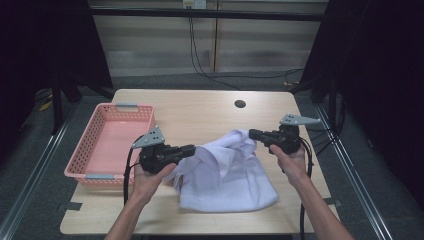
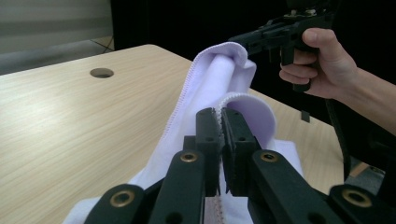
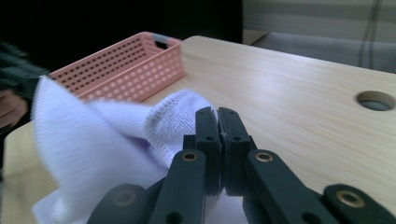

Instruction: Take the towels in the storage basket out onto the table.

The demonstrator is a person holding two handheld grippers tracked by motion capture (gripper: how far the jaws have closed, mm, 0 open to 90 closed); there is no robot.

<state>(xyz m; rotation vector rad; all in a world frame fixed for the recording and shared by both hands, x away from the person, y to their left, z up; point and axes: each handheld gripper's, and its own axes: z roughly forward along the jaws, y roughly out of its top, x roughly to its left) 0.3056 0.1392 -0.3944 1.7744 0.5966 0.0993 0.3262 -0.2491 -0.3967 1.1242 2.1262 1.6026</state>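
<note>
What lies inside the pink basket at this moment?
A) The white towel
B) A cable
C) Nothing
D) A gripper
C: in the high view the basket shows only its bare pink bottom, while the towel lies on the table beside it, pinched at two edges by the left gripper and the right gripper.

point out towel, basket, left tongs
towel (image 1: 225, 175): high view, flat middle of the cloth.
basket (image 1: 83, 146): high view, left side wall.
left tongs (image 2: 219, 122): left gripper view, tips shut on the towel hem.
</note>
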